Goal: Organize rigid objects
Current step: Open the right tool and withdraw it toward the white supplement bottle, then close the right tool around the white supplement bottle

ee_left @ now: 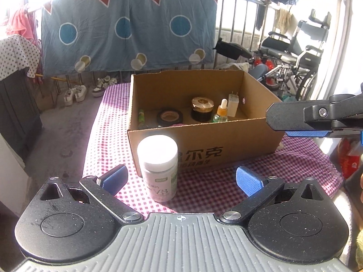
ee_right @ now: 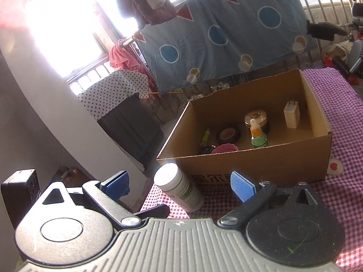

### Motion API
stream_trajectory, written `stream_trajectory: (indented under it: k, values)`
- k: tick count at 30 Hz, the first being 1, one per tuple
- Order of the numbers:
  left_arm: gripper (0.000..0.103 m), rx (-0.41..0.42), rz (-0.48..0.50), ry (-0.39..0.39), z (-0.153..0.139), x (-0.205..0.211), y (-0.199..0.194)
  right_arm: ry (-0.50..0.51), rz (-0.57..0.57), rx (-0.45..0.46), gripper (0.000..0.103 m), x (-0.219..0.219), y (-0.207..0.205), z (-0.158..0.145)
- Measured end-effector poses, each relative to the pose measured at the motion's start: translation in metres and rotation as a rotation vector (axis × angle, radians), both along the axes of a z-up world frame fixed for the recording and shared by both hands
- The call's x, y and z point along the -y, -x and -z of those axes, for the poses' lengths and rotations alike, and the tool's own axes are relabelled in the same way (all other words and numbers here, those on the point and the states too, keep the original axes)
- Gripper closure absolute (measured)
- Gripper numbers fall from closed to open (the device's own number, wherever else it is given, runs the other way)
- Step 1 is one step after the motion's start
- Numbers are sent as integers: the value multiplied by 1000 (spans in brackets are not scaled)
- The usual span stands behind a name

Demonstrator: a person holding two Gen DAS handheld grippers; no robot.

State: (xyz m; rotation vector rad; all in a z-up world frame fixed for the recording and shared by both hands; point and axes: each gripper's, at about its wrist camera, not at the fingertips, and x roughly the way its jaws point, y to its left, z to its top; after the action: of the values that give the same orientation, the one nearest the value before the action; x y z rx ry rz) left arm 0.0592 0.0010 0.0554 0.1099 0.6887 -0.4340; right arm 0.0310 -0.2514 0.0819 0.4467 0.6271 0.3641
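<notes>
Jaws on both grippers gape empty; the white-capped bottle (ee_left: 158, 167), label reading "VB", stands between the left gripper (ee_left: 180, 179) fingers, before the cardboard box (ee_left: 204, 145).

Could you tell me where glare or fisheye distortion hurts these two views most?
Left wrist view: sunlight blows out the white bottle cap, and the railing bows with fisheye curvature. Right wrist view: the window at upper left is washed out to white, the bottle cap glares, and the cardboard box looks tilted.
</notes>
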Motion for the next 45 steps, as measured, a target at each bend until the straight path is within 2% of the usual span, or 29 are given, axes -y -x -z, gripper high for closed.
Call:
stream_trajectory:
  k: [9, 15, 20, 24, 26, 29, 31, 33, 35, 45]
  values:
    - [1, -6, -29, -42, 16, -15, -10, 9, -20, -35, 5, -14, -15, 10]
    - [1, 5, -44, -75, 31, -19, -20, -64, -44, -98, 6, -16, -37, 29]
    - [3, 23, -17, -69, 40, -14, -33, -135, -53, -131, 15, -22, -59, 42]
    - [13, 2, -8, -54, 48, -9, -48, -158, -55, -163, 30, -31, -82, 54]
    - [21, -14, -9, -47, 51, -6, -55, -151, -52, -188, 38, -37, -93, 61]
    - [32, -43, -23, -50, 55, -5, -62, -155, -59, -209, 45, -43, -103, 69]
    - [43, -57, -25, -46, 56, -4, -64, -162, -68, -212, 48, -47, -104, 71]
    - [48, -68, -27, -34, 56, -3, -64, -161, -73, -216, 56, -49, -106, 72]
    - [49, -64, -36, -42, 56, 1, -62, -169, -74, -224, 61, -48, -106, 73]
    - [50, -80, -27, -45, 51, 16, -51, -177, -51, -233, 62, -36, -93, 69]
